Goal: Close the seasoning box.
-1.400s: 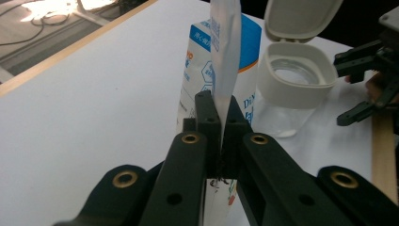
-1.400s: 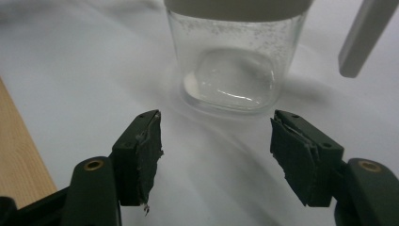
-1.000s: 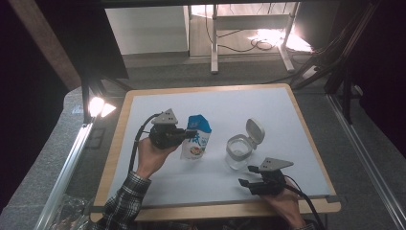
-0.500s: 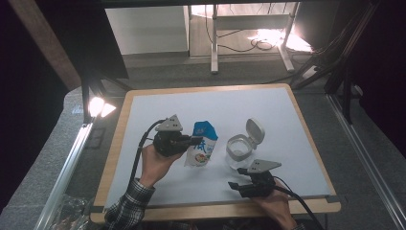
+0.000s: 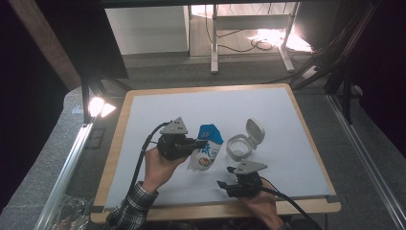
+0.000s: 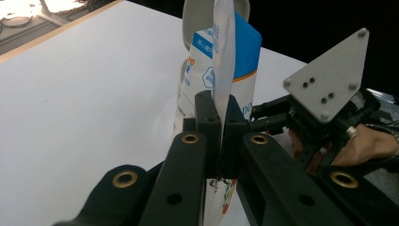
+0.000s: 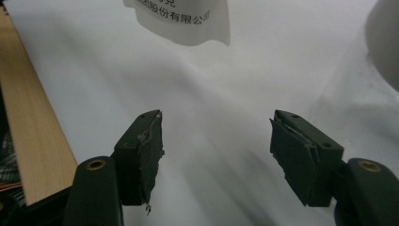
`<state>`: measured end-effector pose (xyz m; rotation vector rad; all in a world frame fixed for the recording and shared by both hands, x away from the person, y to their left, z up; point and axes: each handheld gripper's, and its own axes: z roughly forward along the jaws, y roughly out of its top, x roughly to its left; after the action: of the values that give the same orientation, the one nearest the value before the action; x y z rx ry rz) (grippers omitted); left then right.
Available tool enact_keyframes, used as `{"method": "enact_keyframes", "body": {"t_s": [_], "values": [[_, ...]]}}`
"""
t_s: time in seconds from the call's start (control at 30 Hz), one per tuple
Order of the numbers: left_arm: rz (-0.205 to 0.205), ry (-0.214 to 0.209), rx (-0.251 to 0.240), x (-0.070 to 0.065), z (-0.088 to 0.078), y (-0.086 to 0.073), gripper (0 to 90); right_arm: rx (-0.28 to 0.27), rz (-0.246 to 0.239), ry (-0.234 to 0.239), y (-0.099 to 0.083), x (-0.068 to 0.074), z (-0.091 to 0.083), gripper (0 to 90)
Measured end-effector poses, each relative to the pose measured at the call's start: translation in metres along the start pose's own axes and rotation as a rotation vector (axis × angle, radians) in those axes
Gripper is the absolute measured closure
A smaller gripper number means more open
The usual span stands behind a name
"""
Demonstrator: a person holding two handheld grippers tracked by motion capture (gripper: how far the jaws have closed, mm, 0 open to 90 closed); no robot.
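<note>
Moved: my right gripper slid left along the near edge; my left gripper carried the pouch a little right.
Right jaws: apart, nothing between them, low over the white mat.
Left jaws: clamped on the pouch's side seam.
Pouch: mid-table, just left of the container.
Container: lid flipped up, beyond my right gripper.

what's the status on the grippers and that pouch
Left gripper shut on pouch edge. Right gripper open, holding nothing. Open-lidded container beside pouch, apart.
</note>
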<state>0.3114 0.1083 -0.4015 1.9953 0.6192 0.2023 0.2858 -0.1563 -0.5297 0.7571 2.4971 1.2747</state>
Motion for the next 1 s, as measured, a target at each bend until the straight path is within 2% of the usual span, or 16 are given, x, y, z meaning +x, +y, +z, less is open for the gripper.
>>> {"method": "enact_keyframes", "body": {"t_s": [0.17,0.3,0.43,0.7,0.83,1.0], "values": [[0.011,-0.003,0.004,-0.006,0.003,0.005,90.0,0.017,-0.023,-0.03,0.003,0.007,0.009,36.1],[0.005,-0.014,-0.001,-0.008,0.006,0.008,90.0,0.027,-0.02,-0.045,0.004,0.011,0.016,38.0],[0.007,-0.016,0.005,-0.011,0.007,0.01,90.0,0.015,0.002,-0.051,0.006,0.011,0.021,40.8],[0.0,-0.038,-0.006,-0.015,0.006,0.015,90.0,-0.003,-0.012,-0.092,0.016,0.012,0.028,42.9],[-0.007,-0.057,-0.01,-0.016,0.006,0.018,90.0,-0.014,-0.02,-0.097,0.02,0.013,0.03,42.9],[-0.016,-0.074,-0.018,-0.016,0.004,0.022,90.0,-0.053,-0.022,-0.114,0.023,0.014,0.031,42.2]]}}
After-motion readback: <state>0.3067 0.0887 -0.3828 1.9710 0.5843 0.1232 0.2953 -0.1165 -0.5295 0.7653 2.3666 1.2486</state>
